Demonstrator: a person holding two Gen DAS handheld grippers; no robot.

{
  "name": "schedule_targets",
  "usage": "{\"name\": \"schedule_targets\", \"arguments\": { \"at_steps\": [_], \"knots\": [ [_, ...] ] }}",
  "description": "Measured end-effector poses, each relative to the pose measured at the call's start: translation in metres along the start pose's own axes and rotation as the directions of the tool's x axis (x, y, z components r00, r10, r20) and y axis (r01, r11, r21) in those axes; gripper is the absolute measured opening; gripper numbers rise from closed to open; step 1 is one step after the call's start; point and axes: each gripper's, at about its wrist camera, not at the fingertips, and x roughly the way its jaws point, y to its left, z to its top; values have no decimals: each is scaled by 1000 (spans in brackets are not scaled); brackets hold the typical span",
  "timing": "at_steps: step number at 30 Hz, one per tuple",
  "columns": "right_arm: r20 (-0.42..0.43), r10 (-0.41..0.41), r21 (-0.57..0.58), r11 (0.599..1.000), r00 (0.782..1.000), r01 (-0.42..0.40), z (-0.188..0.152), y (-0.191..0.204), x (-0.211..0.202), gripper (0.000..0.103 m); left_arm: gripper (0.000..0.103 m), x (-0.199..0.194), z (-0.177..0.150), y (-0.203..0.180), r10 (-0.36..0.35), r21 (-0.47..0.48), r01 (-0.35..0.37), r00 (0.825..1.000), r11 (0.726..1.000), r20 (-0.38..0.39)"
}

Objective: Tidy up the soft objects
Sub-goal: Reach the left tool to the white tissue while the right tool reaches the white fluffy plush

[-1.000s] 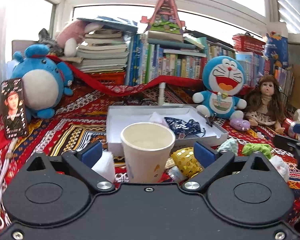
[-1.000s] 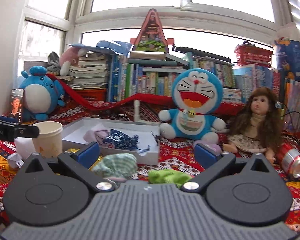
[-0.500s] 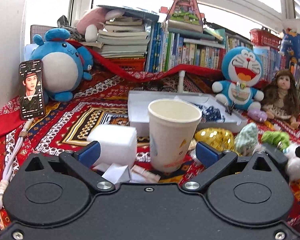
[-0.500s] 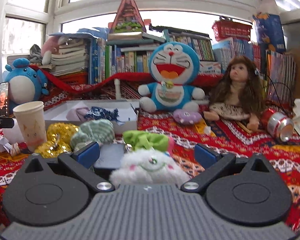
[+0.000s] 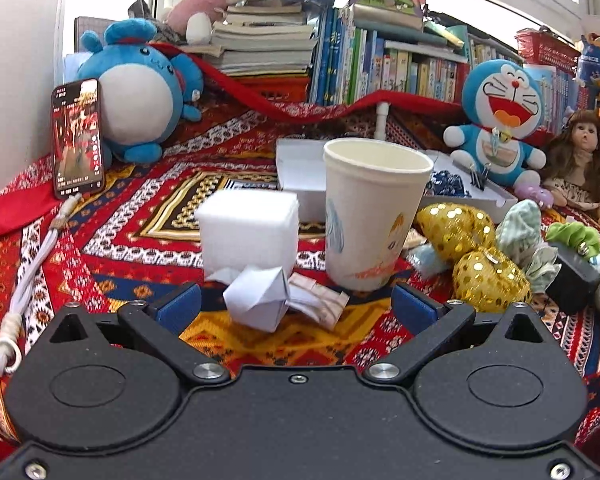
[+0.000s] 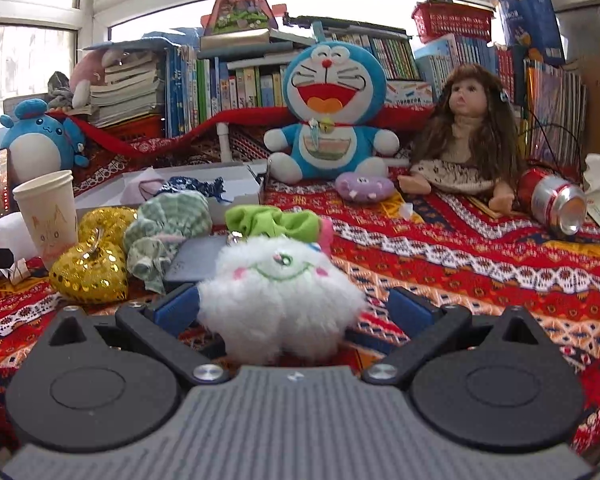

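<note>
In the right wrist view a white fluffy plush [image 6: 282, 292] sits between the blue fingers of my right gripper [image 6: 292, 310], which stands open around it. Behind the plush lie a green scrunchie [image 6: 274, 220], a pale green checked scrunchie [image 6: 164, 232] and a gold sequin scrunchie [image 6: 92, 262]. A white tray [image 6: 236, 188] further back holds a dark blue scrunchie [image 6: 194, 188]. In the left wrist view my left gripper [image 5: 298, 308] is open, with folded white paper [image 5: 260, 296] between its fingers. A white foam block [image 5: 248, 232] and a paper cup [image 5: 374, 212] stand just beyond.
A phone [image 5: 77, 138] leans on a blue round plush [image 5: 140, 92] at the left, its white cable [image 5: 28, 276] trailing forward. A Doraemon plush [image 6: 326, 112], a doll [image 6: 470, 132] and a tipped can [image 6: 556, 202] sit at the back right. Books [image 5: 380, 68] line the window.
Both grippers have moved forward and lower. The white plush now sits between the right fingers, and the cup and foam block are nearer to the left gripper. The phone screen has changed.
</note>
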Motion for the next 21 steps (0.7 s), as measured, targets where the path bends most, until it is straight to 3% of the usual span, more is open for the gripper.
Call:
{"name": "schedule_targets", "arguments": {
  "at_steps": [14, 19, 21],
  "knots": [
    [-45, 23, 32, 999, 999, -21, -9, -4, 15, 103, 99, 10, -8, 6, 18, -37, -19, 1000, 999, -6],
    [-59, -14, -47, 999, 998, 11, -14, 2, 19, 103, 93, 8, -6, 15, 25, -70, -25, 1000, 997, 3],
    [-63, -15, -54, 999, 998, 11, -15, 3, 19, 103, 80, 8, -6, 18, 26, -80, -26, 1000, 996, -2]
  ]
}}
